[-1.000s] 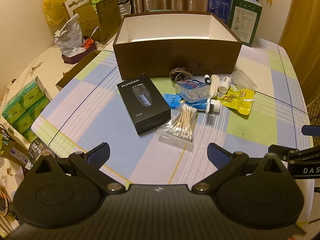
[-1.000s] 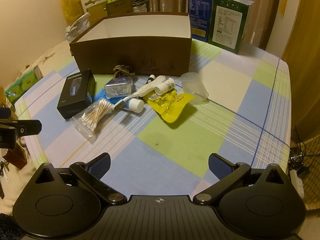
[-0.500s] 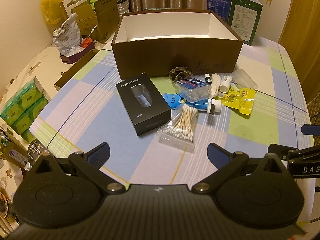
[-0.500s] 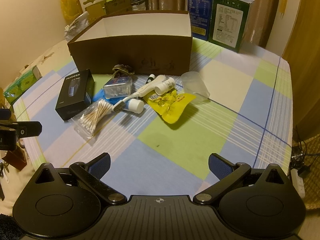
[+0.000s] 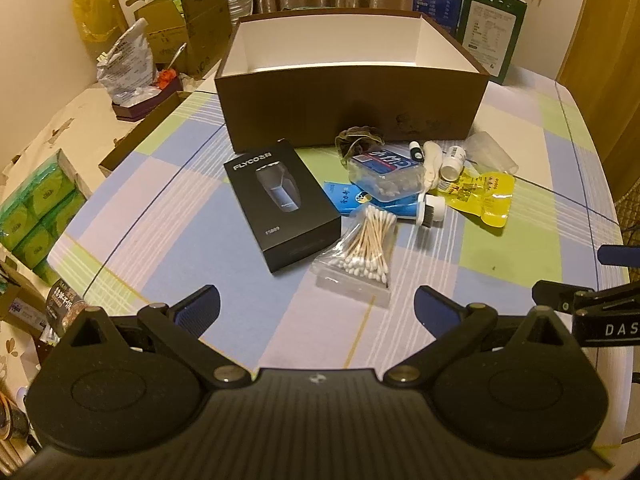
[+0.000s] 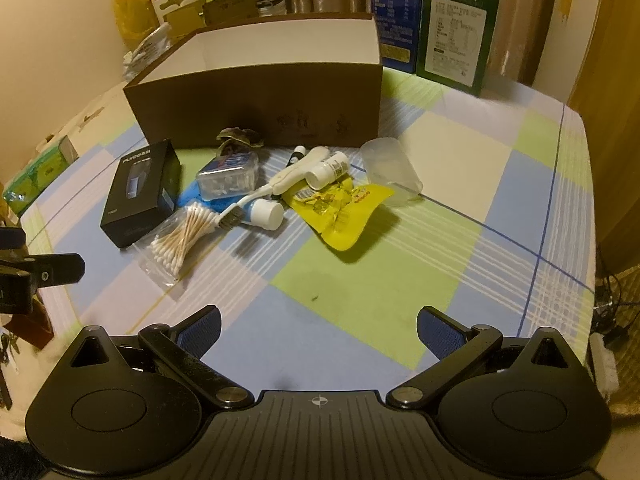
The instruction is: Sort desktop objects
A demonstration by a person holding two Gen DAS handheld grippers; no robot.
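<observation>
Hovering low over the near edge of the checked tablecloth (image 5: pixel 168 216), both grippers empty. Left gripper (image 5: pixel 317 307) fingers spread wide, nothing btwn them; right gripper (image 6: pixel 318 328) same, fingers wide apart, nothing held.

Clutter sits mid-table, right in front of the open brown box (image 5: pixel 352 108), which has a white inside and looks empty as far as visible. Items, L to R in left wrist view: black FLYCO box (image 5: pixel 282 204) lying flat, angled; bag of cotton swabs (image 5: pixel 362 254) nearest the left gripper, touching the black box's corner; clear swab case w/ blue label (image 5: pixel 386 172) resting on a blue tube w/ white cap (image 5: pixel 430 211); olive hair scrunchie (image 5: pixel 358 140) against the box wall; white toothbrush (image 6: pixel 276 184) laid across the pile, bristles by the tube cap; small white bottle (image 6: pixel 328 169) on the yellow pouch (image 6: pixel 340 210); clear plastic cup (image 6: pixel 390 170) on its side, farthest right.

Path from either gripper to the pile is open cloth. Right gripper's tip shows at right edge of left view.

Beyond the box: blue carton (image 6: pixel 394 12) and green carton (image 6: pixel 458 28) upright. Off-table left: green tissue packs (image 5: pixel 34 212), cardboard boxes, yellow bag (image 5: pixel 100 4).
</observation>
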